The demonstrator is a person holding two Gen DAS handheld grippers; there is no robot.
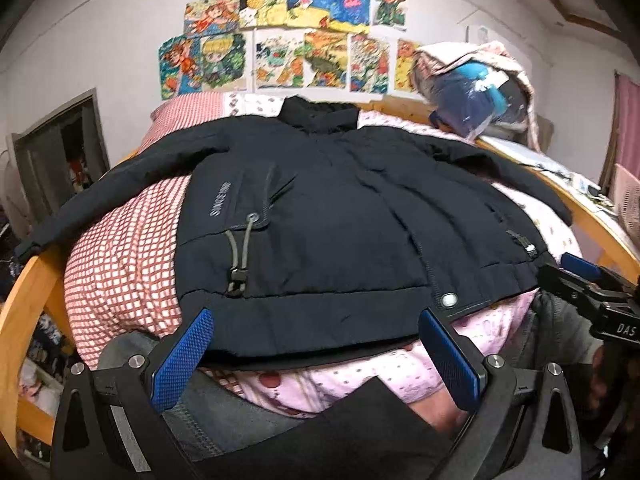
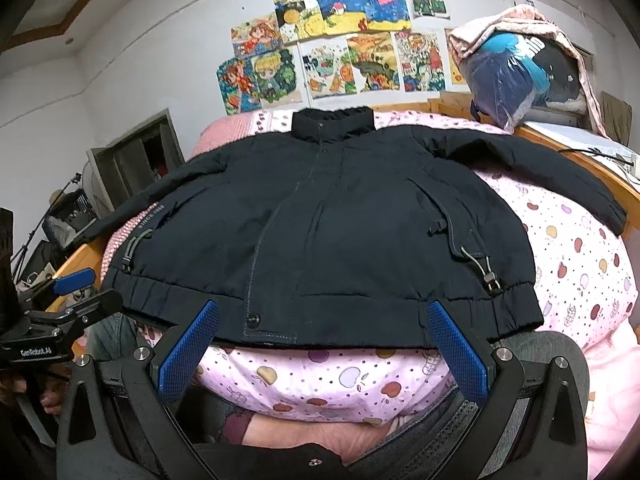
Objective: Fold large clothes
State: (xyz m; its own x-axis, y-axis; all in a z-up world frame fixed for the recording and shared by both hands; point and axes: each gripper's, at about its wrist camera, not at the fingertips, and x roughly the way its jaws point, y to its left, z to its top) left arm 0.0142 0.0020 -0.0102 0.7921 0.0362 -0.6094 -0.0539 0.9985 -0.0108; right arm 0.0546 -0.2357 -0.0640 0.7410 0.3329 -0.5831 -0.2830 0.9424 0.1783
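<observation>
A black padded jacket (image 1: 328,216) (image 2: 328,224) lies spread flat, front side up, on the bed, collar toward the wall and both sleeves stretched outward. My left gripper (image 1: 316,316) stands open just in front of the jacket's hem, left of the snap button (image 1: 449,300), its blue pads (image 1: 184,356) wide apart with nothing between them. My right gripper (image 2: 322,312) is open too, its blue pads (image 2: 456,352) flanking the middle of the hem near the front placket. Each gripper shows at the edge of the other's view.
The bed has a pink fruit-print quilt (image 2: 576,264) and a red checked blanket (image 1: 120,248), inside a wooden frame (image 1: 28,292). A plastic-wrapped bundle (image 2: 516,72) sits at the bed's far right. Drawings (image 1: 288,36) cover the wall. A person's hand and dark clothes lie below the grippers.
</observation>
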